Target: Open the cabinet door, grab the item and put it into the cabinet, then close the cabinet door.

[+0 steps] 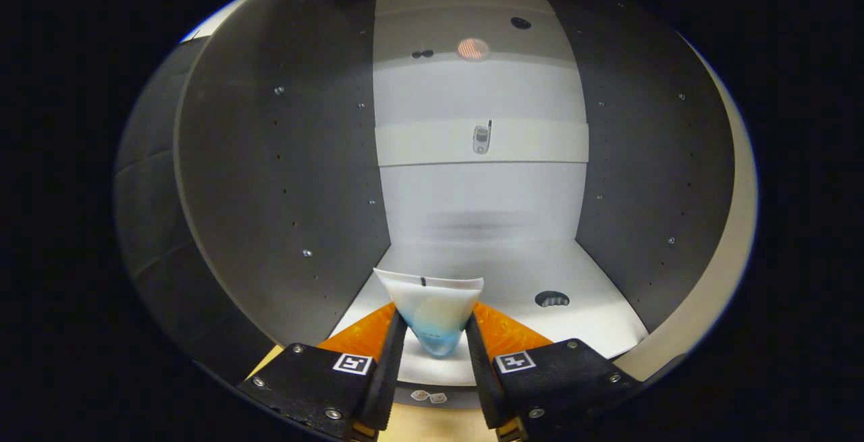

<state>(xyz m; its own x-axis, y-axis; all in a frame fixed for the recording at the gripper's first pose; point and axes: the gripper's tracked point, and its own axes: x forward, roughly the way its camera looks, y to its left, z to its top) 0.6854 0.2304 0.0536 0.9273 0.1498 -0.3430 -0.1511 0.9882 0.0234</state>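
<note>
Cabinet (317, 158) interior ahead, level tongs (435, 341) clamped on tube (432, 310).

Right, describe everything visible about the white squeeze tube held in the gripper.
The white soft-plastic squeeze tube has a flat crimped end, fanned wide and pointing into the open cabinet, with a small dark mark near that edge. It narrows toward a bluish, translucent lower part. Both fingers of the gripper press its sides, holding it just above the white cabinet floor.
</note>
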